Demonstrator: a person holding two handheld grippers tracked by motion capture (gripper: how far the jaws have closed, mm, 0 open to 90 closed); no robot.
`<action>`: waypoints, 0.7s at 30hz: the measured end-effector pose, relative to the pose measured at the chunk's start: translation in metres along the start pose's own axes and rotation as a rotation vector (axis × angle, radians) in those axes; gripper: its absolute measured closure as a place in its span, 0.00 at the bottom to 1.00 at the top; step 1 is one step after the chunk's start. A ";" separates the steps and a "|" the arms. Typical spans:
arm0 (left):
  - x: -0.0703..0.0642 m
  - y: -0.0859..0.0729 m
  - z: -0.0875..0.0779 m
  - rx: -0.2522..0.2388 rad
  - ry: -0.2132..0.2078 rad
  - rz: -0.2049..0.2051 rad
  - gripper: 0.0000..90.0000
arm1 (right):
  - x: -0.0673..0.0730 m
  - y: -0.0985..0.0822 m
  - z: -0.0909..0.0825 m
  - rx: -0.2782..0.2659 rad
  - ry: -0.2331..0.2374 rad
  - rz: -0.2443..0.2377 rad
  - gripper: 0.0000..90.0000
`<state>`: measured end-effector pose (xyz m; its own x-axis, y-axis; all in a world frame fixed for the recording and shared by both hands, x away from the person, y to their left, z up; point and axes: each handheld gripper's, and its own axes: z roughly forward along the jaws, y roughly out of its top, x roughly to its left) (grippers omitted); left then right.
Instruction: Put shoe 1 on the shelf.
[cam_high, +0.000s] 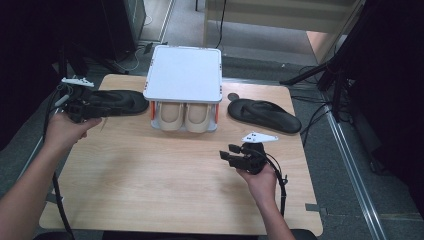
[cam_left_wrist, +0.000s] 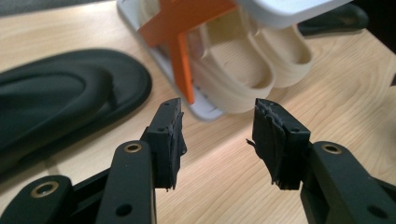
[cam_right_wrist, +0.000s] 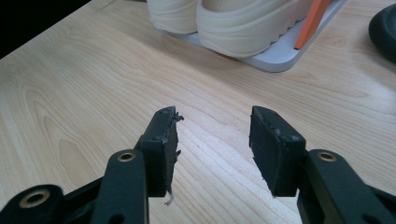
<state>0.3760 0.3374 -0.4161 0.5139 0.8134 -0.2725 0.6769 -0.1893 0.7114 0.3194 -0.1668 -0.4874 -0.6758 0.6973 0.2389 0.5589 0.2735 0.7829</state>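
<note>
Left gripper (cam_high: 102, 111), jaws apart and empty, we see at the black flip-flop (cam_high: 112, 102) left of the shoe rack (cam_high: 184, 75), sandal's length pointing toward rack; right gripper (cam_high: 227, 153) gaping, farther off.

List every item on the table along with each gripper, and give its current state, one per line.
Left gripper: open, nothing between its fingers, close to the left black flip-flop.
Right gripper: open, empty, over bare table.
Left black flip-flop: lying flat on the table, left of the rack.
Right black flip-flop: lying flat, right of the rack.
Beige shoes: side by side on the rack's lower shelf.
White rack: upright, top shelf bare.
</note>
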 end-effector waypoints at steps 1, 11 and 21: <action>0.003 -0.002 0.000 -0.001 0.003 -0.001 0.59 | -0.001 0.000 0.000 -0.005 0.000 -0.001 0.59; 0.029 -0.013 0.005 -0.031 0.010 -0.035 0.63 | 0.000 0.000 0.000 -0.008 -0.001 0.010 0.58; 0.047 -0.017 0.021 0.004 0.031 -0.032 0.85 | -0.001 0.000 -0.002 -0.011 -0.003 0.009 0.58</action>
<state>0.4001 0.3673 -0.4545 0.4753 0.8358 -0.2748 0.6950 -0.1651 0.6998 0.3195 -0.1689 -0.4863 -0.6693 0.7016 0.2447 0.5600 0.2599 0.7867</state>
